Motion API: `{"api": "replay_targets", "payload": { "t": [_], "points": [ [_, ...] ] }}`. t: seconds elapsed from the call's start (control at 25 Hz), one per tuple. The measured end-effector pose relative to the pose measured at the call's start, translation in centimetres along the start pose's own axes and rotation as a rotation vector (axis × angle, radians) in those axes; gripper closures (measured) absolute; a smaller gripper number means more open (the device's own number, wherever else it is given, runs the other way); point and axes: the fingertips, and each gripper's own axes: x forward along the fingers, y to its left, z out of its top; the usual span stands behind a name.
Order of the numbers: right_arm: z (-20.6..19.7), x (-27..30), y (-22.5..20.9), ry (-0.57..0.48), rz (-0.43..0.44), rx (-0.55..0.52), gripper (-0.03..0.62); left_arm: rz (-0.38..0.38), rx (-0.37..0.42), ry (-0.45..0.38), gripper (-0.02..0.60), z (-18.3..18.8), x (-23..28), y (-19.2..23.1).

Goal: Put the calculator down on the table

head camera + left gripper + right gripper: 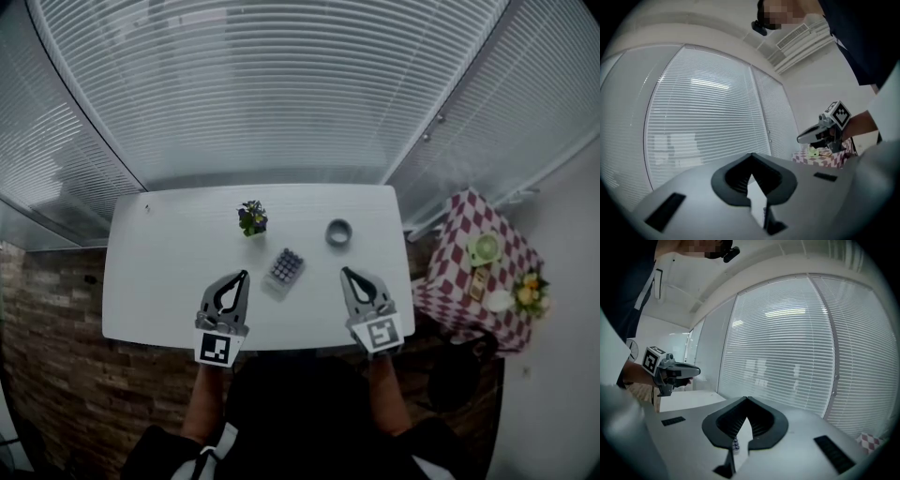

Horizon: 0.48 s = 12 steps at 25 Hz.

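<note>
The calculator lies flat on the white table, a dark keypad in a pale body, between my two grippers and slightly beyond their tips. My left gripper hovers over the table's near edge, to the left of the calculator; its jaws are shut and hold nothing. My right gripper hangs to the right of the calculator, also shut and empty. In the left gripper view, the jaws meet at their tips. In the right gripper view, the jaws meet too, and a sliver of the calculator shows below them.
A small potted plant and a roll of tape stand farther back on the table. A side table with a checkered cloth carrying small items stands at the right. Windows with blinds run behind the table.
</note>
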Motion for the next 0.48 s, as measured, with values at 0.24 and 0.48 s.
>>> {"api": "replay_targets", "payload": {
  "t": [0.24, 0.48],
  "points": [
    [-0.2, 0.1, -0.5, 0.009, 0.0, -0.01, 0.588, -0.074, 0.121, -0.019, 0.575, 0.8, 0.1, -0.9],
    [0.5, 0.7, 0.1, -0.016, 0.026, -0.01, 0.589, -0.033, 0.039, -0.011, 0.575, 0.8, -0.5, 0.3]
  ]
}}
